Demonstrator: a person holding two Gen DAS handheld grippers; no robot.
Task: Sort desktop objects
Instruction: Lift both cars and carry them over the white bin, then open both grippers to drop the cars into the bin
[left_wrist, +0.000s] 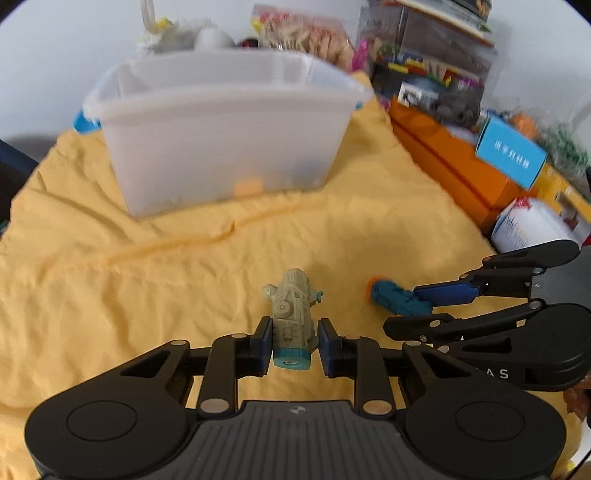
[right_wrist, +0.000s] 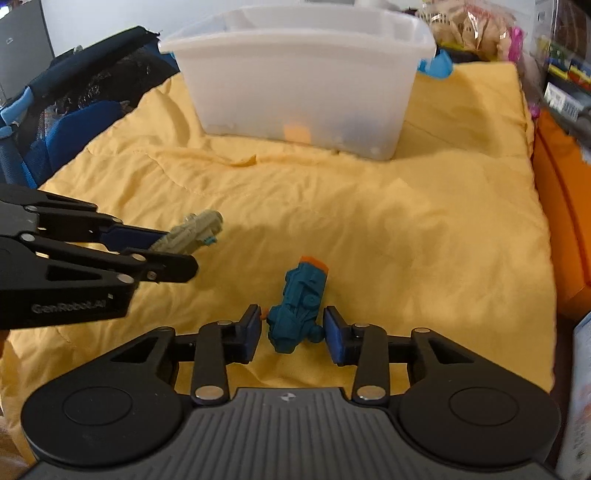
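Note:
A grey-green toy with a teal base (left_wrist: 293, 319) lies on the yellow cloth between the blue pads of my left gripper (left_wrist: 293, 345); narrow gaps show on both sides, so the gripper is open around it. It also shows in the right wrist view (right_wrist: 192, 232). A teal toy with an orange tip (right_wrist: 297, 308) lies between the pads of my right gripper (right_wrist: 293, 332), also open with gaps on both sides. The teal toy shows in the left wrist view (left_wrist: 397, 297) with the right gripper (left_wrist: 432, 304) around it.
A translucent white bin (left_wrist: 221, 122) stands on the yellow cloth (left_wrist: 110, 258) farther back, seen also in the right wrist view (right_wrist: 303, 74). Orange boxes (left_wrist: 454, 162) and stacked clutter line the right side. A dark blue bag (right_wrist: 74, 110) lies at the left.

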